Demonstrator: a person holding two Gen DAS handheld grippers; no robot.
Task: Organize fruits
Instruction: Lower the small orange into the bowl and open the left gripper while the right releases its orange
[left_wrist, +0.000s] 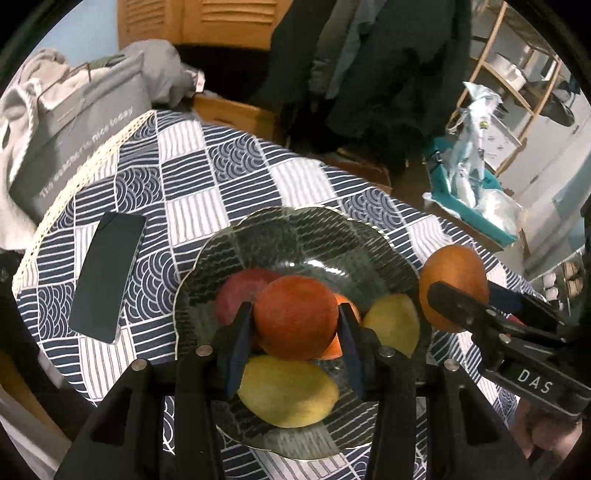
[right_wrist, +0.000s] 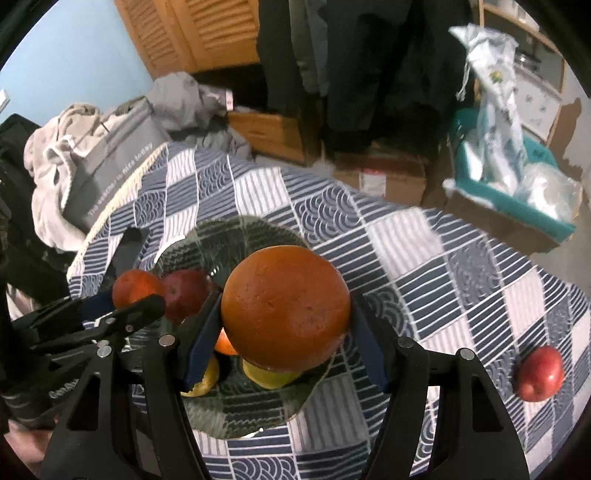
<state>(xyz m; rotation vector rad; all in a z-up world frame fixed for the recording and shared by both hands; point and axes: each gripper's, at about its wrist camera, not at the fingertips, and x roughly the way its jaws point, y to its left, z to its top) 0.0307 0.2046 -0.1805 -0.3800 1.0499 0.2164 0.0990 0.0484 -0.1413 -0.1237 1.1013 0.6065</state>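
The left gripper (left_wrist: 295, 325) is clamping a small orange (left_wrist: 295, 317) above the glass plate (left_wrist: 295, 236); the right gripper (right_wrist: 284, 332), beside it, is gripping a large orange (right_wrist: 286, 308) over the plate's edge.

Navy-and-white patchwork tablecloth (left_wrist: 207, 177), dark green wavy-striped plate (left_wrist: 295, 236), yellow mango (left_wrist: 288, 395), red apple (right_wrist: 540, 373)
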